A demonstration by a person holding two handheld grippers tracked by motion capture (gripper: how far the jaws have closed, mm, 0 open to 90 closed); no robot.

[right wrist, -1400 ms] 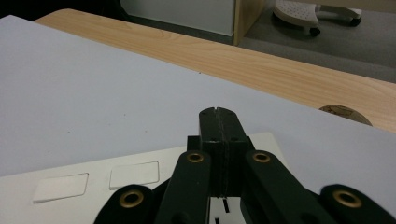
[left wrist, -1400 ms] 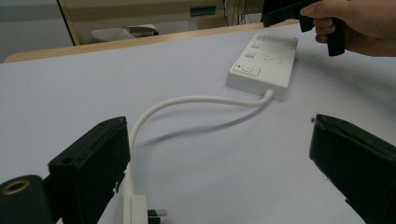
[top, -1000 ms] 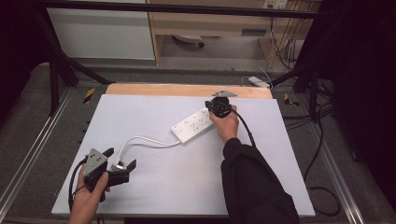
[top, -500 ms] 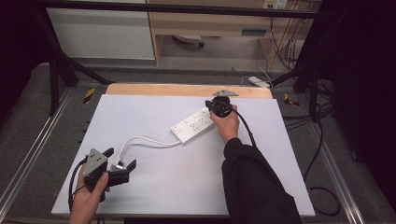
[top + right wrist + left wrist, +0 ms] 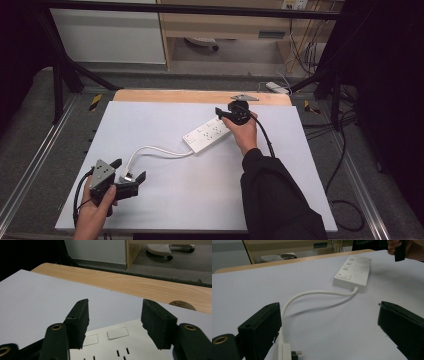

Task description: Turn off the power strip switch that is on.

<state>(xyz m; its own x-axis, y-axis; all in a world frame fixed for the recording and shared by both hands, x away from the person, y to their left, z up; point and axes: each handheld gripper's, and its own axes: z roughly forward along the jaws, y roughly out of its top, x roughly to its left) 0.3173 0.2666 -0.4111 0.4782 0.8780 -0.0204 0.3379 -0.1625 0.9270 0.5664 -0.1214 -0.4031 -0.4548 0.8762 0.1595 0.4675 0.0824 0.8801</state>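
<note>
A white power strip [image 5: 210, 134] lies slantwise on the white tabletop [image 5: 200, 200]. Its white cable [image 5: 155, 150] curves to a plug [image 5: 127, 176] at the front left. My left gripper [image 5: 129, 171] rests on the table, open, with the plug [image 5: 287, 352] close by its left jaw and the cable [image 5: 312, 293] running away to the strip [image 5: 353, 271]. My right gripper [image 5: 222, 114] hovers over the strip's far end. Its jaws have just been opening and hold nothing; beneath them lie the strip [image 5: 117, 345] and its rocker switches [image 5: 117, 333].
A wooden strip [image 5: 200, 96] runs along the table's far edge, with a round grommet [image 5: 182, 305] in it. Black cables [image 5: 345, 200] trail over the floor at the right. Metal frame rails [image 5: 30, 170] flank the table.
The right gripper's jaws have spread apart above the power strip. Neither hand has shifted noticeably, and the strip, cable and plug lie where they were.
</note>
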